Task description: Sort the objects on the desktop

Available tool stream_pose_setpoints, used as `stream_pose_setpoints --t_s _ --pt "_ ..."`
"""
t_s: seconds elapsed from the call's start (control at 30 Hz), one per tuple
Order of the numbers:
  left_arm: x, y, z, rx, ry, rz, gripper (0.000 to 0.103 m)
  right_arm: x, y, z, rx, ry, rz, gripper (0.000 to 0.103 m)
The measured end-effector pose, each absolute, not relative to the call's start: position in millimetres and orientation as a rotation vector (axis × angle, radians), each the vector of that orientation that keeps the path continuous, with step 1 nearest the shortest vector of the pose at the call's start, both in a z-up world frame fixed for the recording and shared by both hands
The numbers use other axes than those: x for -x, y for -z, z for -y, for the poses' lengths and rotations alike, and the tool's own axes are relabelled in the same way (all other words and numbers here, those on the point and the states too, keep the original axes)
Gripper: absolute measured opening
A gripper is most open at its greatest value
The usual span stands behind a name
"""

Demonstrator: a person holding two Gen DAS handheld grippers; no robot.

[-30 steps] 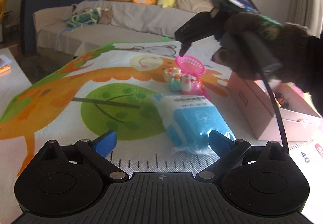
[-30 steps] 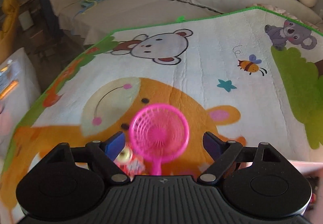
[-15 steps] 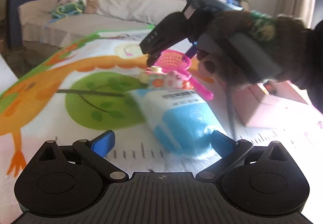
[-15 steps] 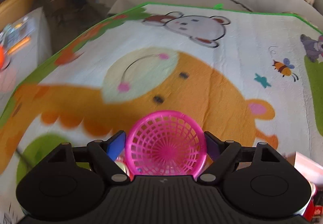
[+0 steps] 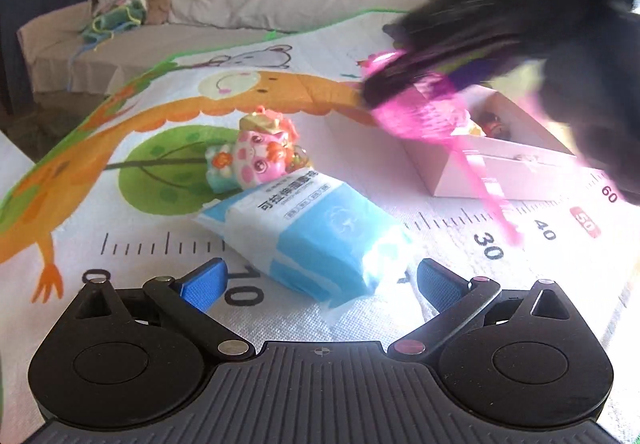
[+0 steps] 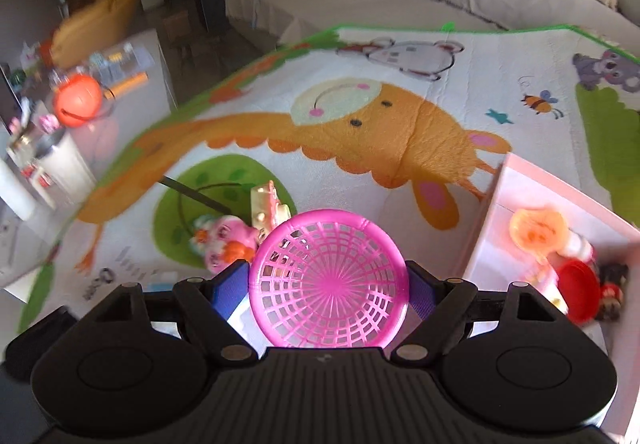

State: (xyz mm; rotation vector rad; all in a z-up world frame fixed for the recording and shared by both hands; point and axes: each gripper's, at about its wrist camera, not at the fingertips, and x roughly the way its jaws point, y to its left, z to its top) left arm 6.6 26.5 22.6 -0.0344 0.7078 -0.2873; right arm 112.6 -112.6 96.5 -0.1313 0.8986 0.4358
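Nearest the left wrist camera, the left tongs [image 5: 320, 278] are spread wide with nothing between the pads, poised just short of a blue-and-white tissue pack [image 5: 310, 236] that lies flat on the play mat [image 5: 160, 244]. The placing suggests the pack is being lined up as a later pick, though no contact is seen.

Just behind the pack, a pink toy figure [image 5: 256, 153] stands on the mat's green patch, touching the pack's far edge; both appear to be waiting to be sorted.

Further right, a pink mesh scoop [image 6: 328, 280] is gripped by its round rim between the pads of the right tongs [image 6: 328, 286], which are set wide because the rim is wide. In the left view the scoop is blurred, with its handle hanging down over the near wall of a pink box [image 5: 504, 167]. The scoop is held clear of the mat, apparently so that it can be carried over the wall.

The box [image 6: 492, 219] lies just right of the scoop and already holds small toys, so it is judged to be the sorting bin.
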Motion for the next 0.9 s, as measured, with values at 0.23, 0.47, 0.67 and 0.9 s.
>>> stream_pose_setpoints --t_s 0.23,0.47,0.67,0.9 --pt "-14 -36 -16 0.064 0.263 -0.711 0.103 -36 -104 199 -0.024 -0.366 -0.89 0.082" --pt "-53 -22 -1 0.058 0.092 -0.812 0.103 6 -68 252 0.03 -0.238 -0.783 0.098" --pt "-66 -17 9 0.012 0.034 -0.82 0.103 31 -52 274 0.057 -0.21 -0.736 0.1" --pt "-60 -15 54 -0.112 0.198 -0.767 0.103 43 -38 291 0.021 -0.168 -0.76 0.1"
